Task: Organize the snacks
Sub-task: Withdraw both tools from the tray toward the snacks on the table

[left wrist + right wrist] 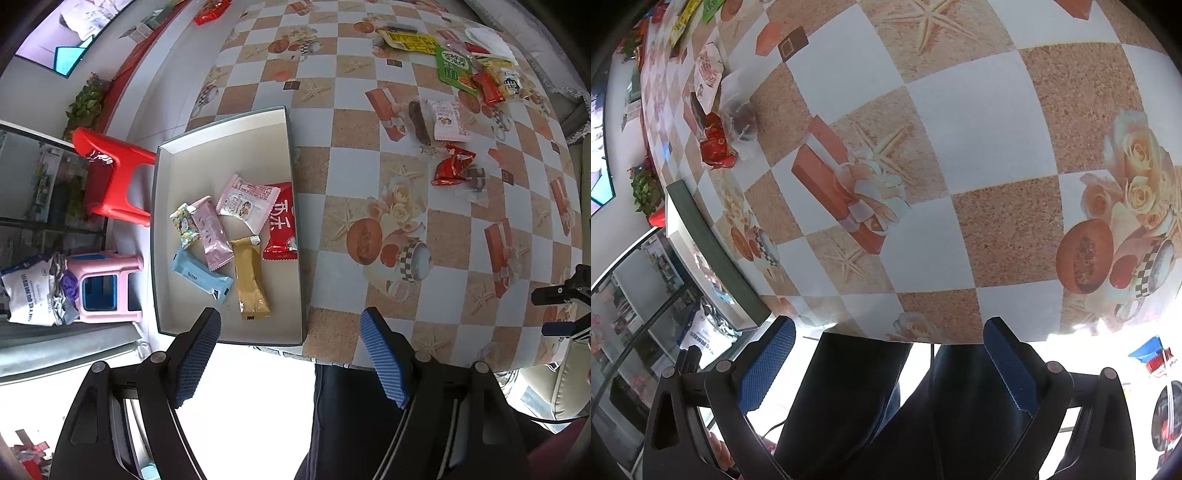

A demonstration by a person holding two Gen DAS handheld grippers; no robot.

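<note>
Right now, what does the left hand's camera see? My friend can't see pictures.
An open box at the table's edge holds six wrapped snacks. More snacks lie scattered across the checkered tablecloth. The left gripper hangs open and empty above the near edge.

Both grippers wide, nothing held

The left gripper [290, 314] points steeply down, its jaws spread wide with nothing between the blue ribbed pads [382, 354]. The right gripper [888, 325] tilts down at a shallower angle, jaws likewise apart and empty; in the left wrist view its dark fingers [557, 295] show at the right edge. Below both grippers are the person's legs [871, 398] in dark trousers.
</note>
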